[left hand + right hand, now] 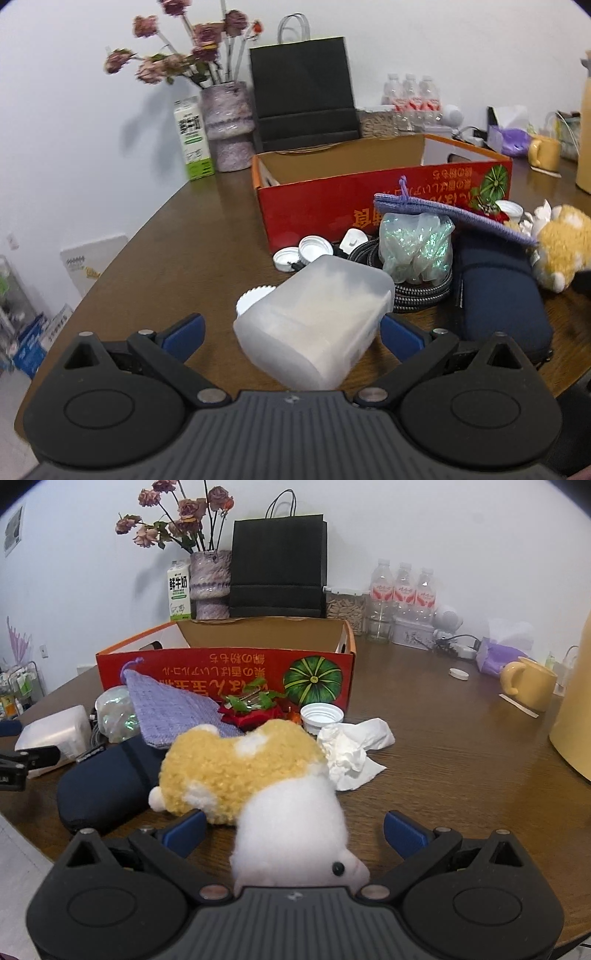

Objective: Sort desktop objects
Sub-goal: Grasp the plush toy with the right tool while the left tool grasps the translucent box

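A frosted white plastic bottle (314,325) lies on its side on the brown table (177,251), between the blue fingertips of my open left gripper (291,332). The right fingertip sits against the bottle and the left one stands apart from it. A yellow and white plush toy (243,768) lies between the fingers of my open right gripper (295,830), neither finger touching it. Behind both stands an open red cardboard box (317,206) (221,668). The same bottle (55,734) shows at the left edge of the right wrist view.
A purple knitted pouch (166,709), an iridescent bag (417,240), a dark blue case (502,302), a braided cable (417,295), white caps (306,251) and crumpled tissue (351,749) crowd the box front. A vase (210,587), milk carton (180,590), black bag (279,565), water bottles (402,590) and yellow mug (532,683) stand behind.
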{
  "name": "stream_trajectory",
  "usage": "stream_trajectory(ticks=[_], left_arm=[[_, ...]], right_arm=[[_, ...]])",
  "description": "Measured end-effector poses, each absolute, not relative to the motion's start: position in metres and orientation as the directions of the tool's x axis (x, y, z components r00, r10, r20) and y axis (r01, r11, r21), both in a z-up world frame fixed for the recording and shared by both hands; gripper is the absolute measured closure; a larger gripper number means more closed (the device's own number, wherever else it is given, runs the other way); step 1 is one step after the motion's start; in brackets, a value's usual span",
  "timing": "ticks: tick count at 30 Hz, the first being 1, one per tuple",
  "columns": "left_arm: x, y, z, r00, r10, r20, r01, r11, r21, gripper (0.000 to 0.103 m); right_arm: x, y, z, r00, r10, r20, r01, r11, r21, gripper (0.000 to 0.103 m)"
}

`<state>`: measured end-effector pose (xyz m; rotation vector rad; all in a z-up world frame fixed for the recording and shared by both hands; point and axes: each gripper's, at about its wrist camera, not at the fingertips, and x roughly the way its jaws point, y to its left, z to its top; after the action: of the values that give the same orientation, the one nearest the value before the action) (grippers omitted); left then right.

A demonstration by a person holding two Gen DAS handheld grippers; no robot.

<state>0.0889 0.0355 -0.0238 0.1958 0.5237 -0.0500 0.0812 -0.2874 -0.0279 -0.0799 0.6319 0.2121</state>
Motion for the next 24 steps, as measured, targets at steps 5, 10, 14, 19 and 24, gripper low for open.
stream_trajectory(ticks=[5, 10, 14, 19, 24], left_arm=[[0.099, 0.037, -0.03, 0.855, -0.045, -0.516, 0.149, 0.976, 0.161, 0.0], [0.102, 0.038, -0.033, 0.844, -0.086, -0.53, 0.171, 0.979, 0.113, 0.001], [0.098, 0.034, -0.033, 0.857, -0.071, -0.511, 0.155, 0.98, 0.124, 0.01], [0.092, 0.028, -0.033, 0.867, -0.068, -0.493, 0.155, 0.978, 0.138, 0.015], [0.082, 0.022, -0.031, 0.871, -0.023, -0.49, 0.097, 0.987, 0.127, 0.021]], right_arm=[[0.086, -0.285, -0.031, 0.774, 0.193, -0.603, -0.238, 0.971, 0.007, 0.002], [0.087, -0.284, -0.033, 0.761, 0.221, -0.611, -0.256, 0.966, 0.03, 0.014], [0.084, -0.284, -0.032, 0.763, 0.241, -0.599, -0.267, 0.963, 0.047, 0.027], [0.079, -0.287, -0.031, 0.774, 0.25, -0.581, -0.261, 0.963, 0.066, 0.046], [0.073, -0.294, -0.032, 0.781, 0.261, -0.567, -0.252, 0.963, 0.097, 0.051]])
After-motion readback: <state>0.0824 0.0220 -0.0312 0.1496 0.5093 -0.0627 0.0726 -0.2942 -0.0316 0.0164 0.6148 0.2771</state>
